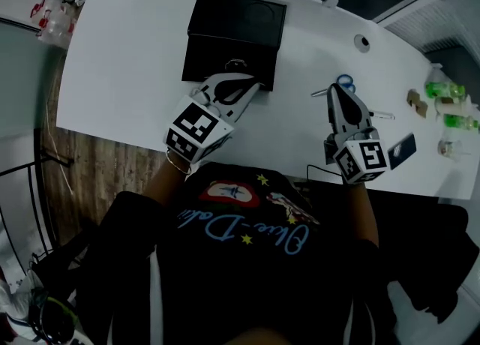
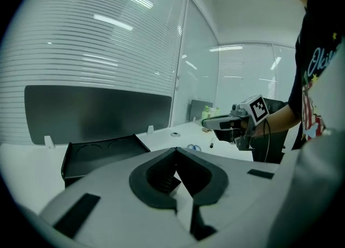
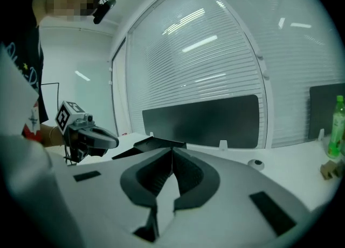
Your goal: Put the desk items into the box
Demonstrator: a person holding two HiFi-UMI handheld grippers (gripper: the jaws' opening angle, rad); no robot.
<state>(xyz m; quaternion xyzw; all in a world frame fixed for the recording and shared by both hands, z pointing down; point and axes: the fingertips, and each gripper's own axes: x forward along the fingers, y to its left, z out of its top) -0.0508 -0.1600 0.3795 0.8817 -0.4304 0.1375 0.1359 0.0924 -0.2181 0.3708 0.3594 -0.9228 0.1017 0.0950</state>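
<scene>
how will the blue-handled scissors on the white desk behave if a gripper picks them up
The blue-handled scissors look stiff and light, so probably no flopping. They lie flat on the white desk, so they likely won't roll, but may slide when nudged. Gripped by one handle loop, the blades could swing open.

Shirt [image 1: 240, 223]: black, short sleeves. Chest print: red-white graphic, yellow stars, pale blue script.
Head camera [image 3: 102, 4]: black, small, on short arm.
Left gripper [image 1: 253, 85]: pale grey shell, tapered to tip. Black ribbed pads line inner jaw faces. Black rectangular patches on body.
Right gripper [image 1: 335, 90]: same build, same colours.
Left cube [image 1: 196, 132], right cube [image 1: 362, 158]: white, black square marker per face.
Cable [image 1: 321, 171]: thin, black, at right gripper rear.
</scene>
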